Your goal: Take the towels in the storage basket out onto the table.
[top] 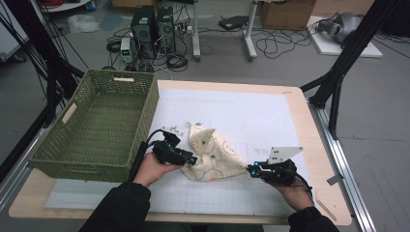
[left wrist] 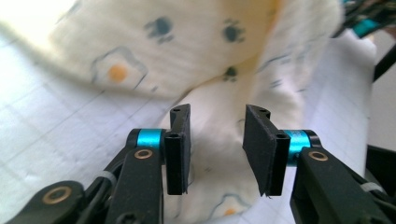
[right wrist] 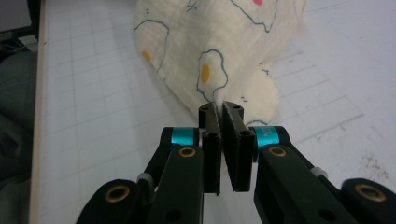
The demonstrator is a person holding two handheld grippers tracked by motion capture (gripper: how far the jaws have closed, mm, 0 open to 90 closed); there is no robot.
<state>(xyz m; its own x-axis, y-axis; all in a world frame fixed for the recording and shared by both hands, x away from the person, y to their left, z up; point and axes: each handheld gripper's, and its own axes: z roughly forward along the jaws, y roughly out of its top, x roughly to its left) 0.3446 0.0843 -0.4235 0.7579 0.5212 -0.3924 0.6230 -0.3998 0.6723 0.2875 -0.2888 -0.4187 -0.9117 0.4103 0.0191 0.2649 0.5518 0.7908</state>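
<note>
Cloth (top: 212, 157) lies crumpled at centre frame, right of the basket (top: 96, 125). Right gripper (top: 252, 170) pinches its corner tight; left gripper (top: 192, 160) is spread over a fold. Left should bite deep at the edge, then both pull apart evenly.

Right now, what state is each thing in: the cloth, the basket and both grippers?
Cloth: crumpled in a heap on the white mat, not folded.
Green basket: upright at the table's left, nothing inside.
Left gripper: jaws apart, cloth between them, pads not pressing it.
Right gripper: jaws pinched shut on the cloth's edge.
White mat: lies flat on the table.
</note>
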